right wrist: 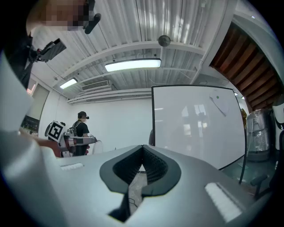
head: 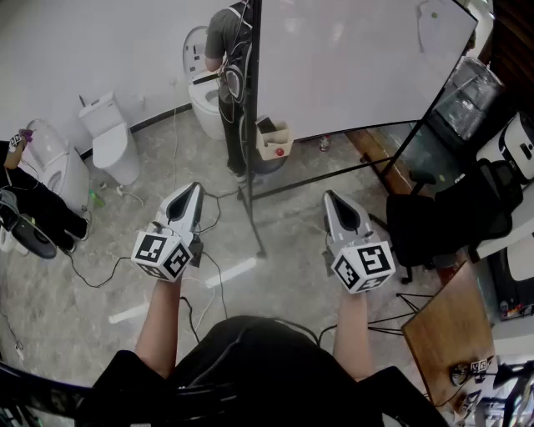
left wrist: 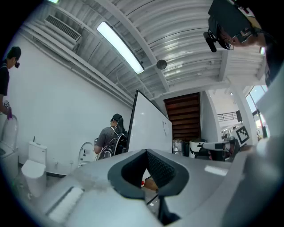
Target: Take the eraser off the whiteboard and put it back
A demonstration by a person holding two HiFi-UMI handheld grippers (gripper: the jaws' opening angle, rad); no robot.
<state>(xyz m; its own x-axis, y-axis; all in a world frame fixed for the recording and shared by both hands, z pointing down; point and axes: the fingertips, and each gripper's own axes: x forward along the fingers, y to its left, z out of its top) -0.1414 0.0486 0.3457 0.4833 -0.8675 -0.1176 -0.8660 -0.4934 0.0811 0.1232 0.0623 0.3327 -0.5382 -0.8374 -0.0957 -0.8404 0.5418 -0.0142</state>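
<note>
Left tool (head: 192, 190), a grey two-jaw piece with a black-and-white marker cube at its back, is clenched: its tips meet and nothing sits between them. It is held out in front of the big white whiteboard on a black frame (head: 359, 67), just short of the frame's left upright. Right tool (head: 331, 198), of the same grey make, is likewise clenched and empty, held level and pointing toward the whiteboard's lower edge without touching it. The small pale eraser (head: 431, 14) seems to sit high on the whiteboard's face near its right edge, well apart from both tools; it is too small to make out clearly. Under the whiteboard's bottom edge, beside the left upright, an open cardboard box (head: 274, 138) stands on the grey stone floor (head: 275, 275). At the whiteboard's left edge a person in a grey shirt (head: 220, 37) stands by one of several white toilets (head: 113, 143), which line the white wall further left of the whiteboard. Right of the whiteboard are a shiny metal canister (head: 469, 92) and a black office chair (head: 442, 218), with a brown wooden desk (head: 446, 329) on the near side of the chair
</note>
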